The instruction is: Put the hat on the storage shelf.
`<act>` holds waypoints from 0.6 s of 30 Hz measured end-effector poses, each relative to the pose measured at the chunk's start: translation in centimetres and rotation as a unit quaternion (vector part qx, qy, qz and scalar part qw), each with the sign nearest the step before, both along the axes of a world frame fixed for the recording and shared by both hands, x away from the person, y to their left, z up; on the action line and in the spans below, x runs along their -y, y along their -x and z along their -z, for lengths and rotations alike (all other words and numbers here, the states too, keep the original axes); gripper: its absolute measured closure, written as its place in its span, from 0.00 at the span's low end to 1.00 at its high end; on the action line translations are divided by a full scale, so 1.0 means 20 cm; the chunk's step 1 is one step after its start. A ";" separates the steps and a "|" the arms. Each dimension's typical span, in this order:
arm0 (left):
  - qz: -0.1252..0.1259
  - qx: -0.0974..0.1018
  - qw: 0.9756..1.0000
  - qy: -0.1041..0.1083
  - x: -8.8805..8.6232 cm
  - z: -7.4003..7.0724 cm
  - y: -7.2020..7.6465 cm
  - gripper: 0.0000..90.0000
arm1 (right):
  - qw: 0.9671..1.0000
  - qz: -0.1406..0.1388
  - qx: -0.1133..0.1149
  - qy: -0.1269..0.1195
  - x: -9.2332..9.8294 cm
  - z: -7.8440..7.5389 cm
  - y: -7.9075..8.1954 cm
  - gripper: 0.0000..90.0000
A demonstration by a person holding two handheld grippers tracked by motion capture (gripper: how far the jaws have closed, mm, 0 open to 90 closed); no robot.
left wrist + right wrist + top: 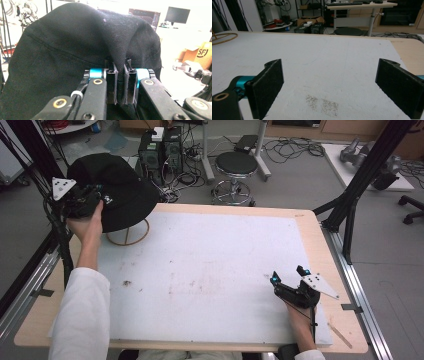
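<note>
Black hat (117, 190) at table's far left corner, perched over a wire stand (127, 236). Left gripper (120, 82) clamped tight on a fold of hat brim. Right gripper (288, 276) near right edge, jaws wide apart, holding nothing. Best to keep the pinch firm and lift straight, so the stand stays put. Stand's top hidden beneath hat; brim's far side out of sight.

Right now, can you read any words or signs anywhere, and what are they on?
"SF": black letters on the brown cardboard box at the right of the left gripper view.
Small white mark on the black fabric bucket hat: too small to read.
Dark screen behind the hat: glowing lines, too blurred to read.
</note>
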State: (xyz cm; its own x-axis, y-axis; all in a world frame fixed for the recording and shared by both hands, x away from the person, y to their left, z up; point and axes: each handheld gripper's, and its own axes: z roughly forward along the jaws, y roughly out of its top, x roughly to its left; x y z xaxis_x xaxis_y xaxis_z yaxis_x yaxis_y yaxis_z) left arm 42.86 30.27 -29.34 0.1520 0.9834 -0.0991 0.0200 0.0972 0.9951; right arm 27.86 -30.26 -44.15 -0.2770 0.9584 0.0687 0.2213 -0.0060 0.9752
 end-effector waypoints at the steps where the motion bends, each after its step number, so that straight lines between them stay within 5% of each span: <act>1: -0.001 0.000 1.000 0.001 0.00 0.00 0.00 0.94 | 1.000 0.000 0.000 0.000 0.00 0.00 0.00 0.08; 12: 0.012 -0.002 1.000 0.023 -0.02 0.00 0.00 0.85 | 1.000 -0.001 0.000 0.001 0.00 0.00 0.00 0.08; 18: 0.004 0.006 1.000 0.030 -0.02 0.00 0.02 0.67 | 1.000 -0.001 -0.001 0.001 -0.01 0.00 0.00 0.08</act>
